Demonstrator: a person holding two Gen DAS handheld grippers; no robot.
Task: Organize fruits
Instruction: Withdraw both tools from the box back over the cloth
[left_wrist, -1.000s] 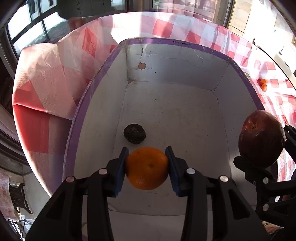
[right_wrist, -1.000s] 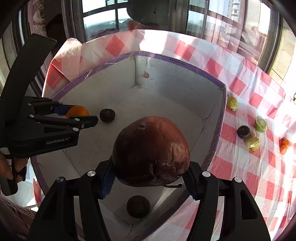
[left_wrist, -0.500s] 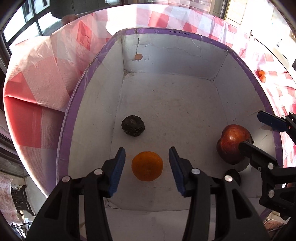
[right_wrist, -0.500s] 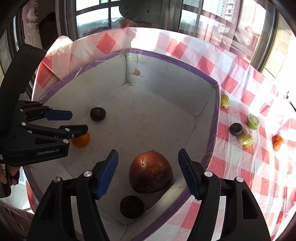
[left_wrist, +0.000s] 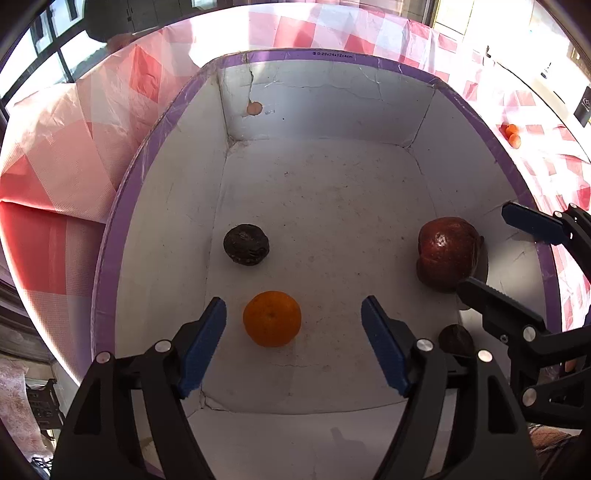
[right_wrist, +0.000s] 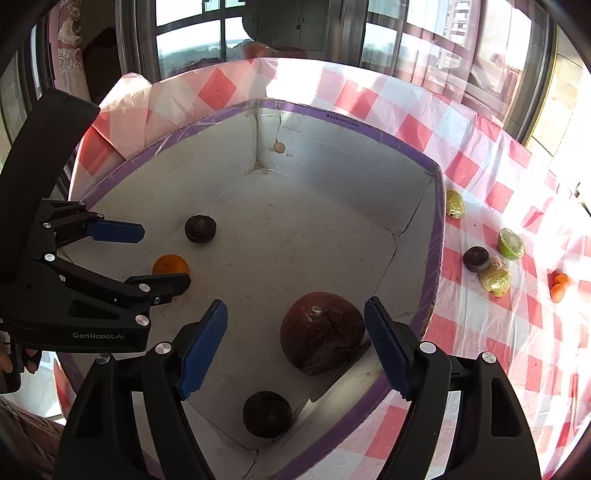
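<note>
A white box with a purple rim (left_wrist: 122, 206) (right_wrist: 437, 221) holds the fruit. An orange (left_wrist: 272, 318) (right_wrist: 170, 265) lies on its floor between the fingers of my left gripper (left_wrist: 293, 301) (right_wrist: 164, 258), whose jaws are opening with the pads clear of it. A big red-brown fruit (right_wrist: 321, 332) (left_wrist: 448, 253) rests near the box's right wall between the fingers of my right gripper (right_wrist: 295, 301) (left_wrist: 484, 249). Those jaws are also opening and do not touch it. Two dark round fruits (left_wrist: 246, 245) (right_wrist: 266, 413) lie loose in the box.
A red-and-white checked cloth (right_wrist: 498, 350) covers the table. To the right of the box lie a yellow-green fruit (right_wrist: 454, 203), a green one (right_wrist: 511, 243), a dark one (right_wrist: 476, 258), a wrapped yellow one (right_wrist: 495, 280) and small orange fruits (right_wrist: 557, 284). Windows stand behind.
Both grippers have let go of their fruit: the orange and the red-brown fruit dropped to the box floor, and both pairs of jaws have spread wider.
</note>
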